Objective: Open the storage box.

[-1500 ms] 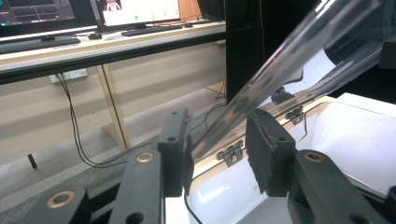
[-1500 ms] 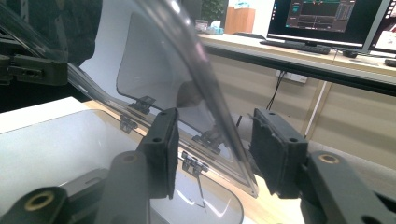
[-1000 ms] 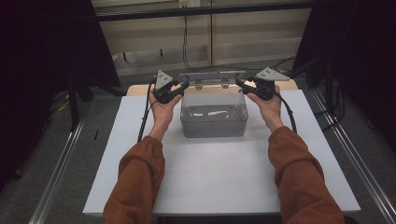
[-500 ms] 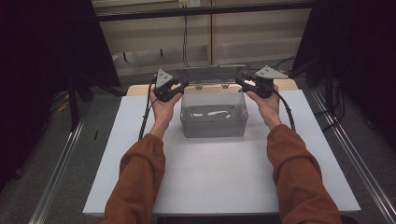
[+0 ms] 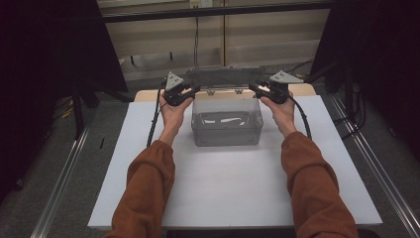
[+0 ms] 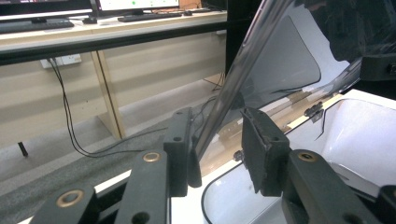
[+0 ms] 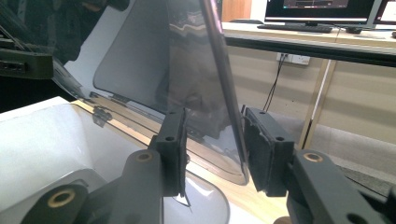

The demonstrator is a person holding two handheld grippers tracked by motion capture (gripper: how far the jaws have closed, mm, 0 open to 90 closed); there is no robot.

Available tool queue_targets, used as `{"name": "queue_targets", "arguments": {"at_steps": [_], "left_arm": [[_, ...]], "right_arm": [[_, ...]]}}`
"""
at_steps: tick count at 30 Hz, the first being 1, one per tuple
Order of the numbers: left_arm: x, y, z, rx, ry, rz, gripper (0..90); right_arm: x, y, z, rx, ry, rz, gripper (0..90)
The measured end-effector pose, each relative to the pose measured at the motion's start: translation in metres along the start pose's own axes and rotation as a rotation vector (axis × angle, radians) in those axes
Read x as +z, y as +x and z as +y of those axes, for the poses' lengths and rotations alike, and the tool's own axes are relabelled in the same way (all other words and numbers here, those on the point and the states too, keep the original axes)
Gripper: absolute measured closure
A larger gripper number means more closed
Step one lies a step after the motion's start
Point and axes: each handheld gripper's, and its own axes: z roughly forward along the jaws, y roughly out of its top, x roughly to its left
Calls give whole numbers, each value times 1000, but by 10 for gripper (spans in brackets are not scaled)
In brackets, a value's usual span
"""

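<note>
A clear plastic box [image 5: 227, 121] stands at the far middle of the white tabletop [image 5: 223, 193]. Its hinged lid [image 5: 225, 78] is swung up and stands steeply at the back. My left gripper [image 5: 190, 90] is at the lid's left edge and my right gripper [image 5: 255, 88] at its right edge. In the left gripper view the lid [image 6: 280, 70] passes between the jaws of my left gripper [image 6: 218, 113], which are apart, and its edge rests against one jaw. My right gripper [image 7: 216, 112] also straddles the lid [image 7: 154, 60] with a gap. The box's inside [image 6: 364, 135] looks empty.
Metal rails [image 5: 64, 178] run along both sides of the table, with dark curtains [image 5: 44, 59] beyond. Behind the table stands a wooden desk [image 6: 116, 32] with dangling cables [image 6: 70, 116] and monitors [image 7: 317, 9]. Gripper cables [image 5: 302, 119] trail beside the box.
The lid has swung up from lying on the box to standing steeply at the back. Both grippers have risen and moved away with its side edges.
</note>
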Motion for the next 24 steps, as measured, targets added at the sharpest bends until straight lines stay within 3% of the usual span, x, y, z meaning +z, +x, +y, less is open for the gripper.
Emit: {"name": "queue_targets", "arguments": {"at_steps": [10, 14, 16, 18, 24], "left_arm": [[6, 4, -1, -49, 52, 1, 658], [7, 5, -3, -73, 39, 2, 672], [7, 7, -4, -53, 50, 2, 677], [9, 6, -4, -71, 44, 5, 684], [11, 10, -3, -63, 58, 5, 698]], "right_arm": [[3, -4, -2, 6, 7, 1, 644], [4, -5, -2, 4, 8, 2, 649], [5, -6, -2, 2, 7, 4, 655], [6, -7, -2, 9, 5, 1, 664], [9, -9, -2, 33, 0, -3, 671]]}}
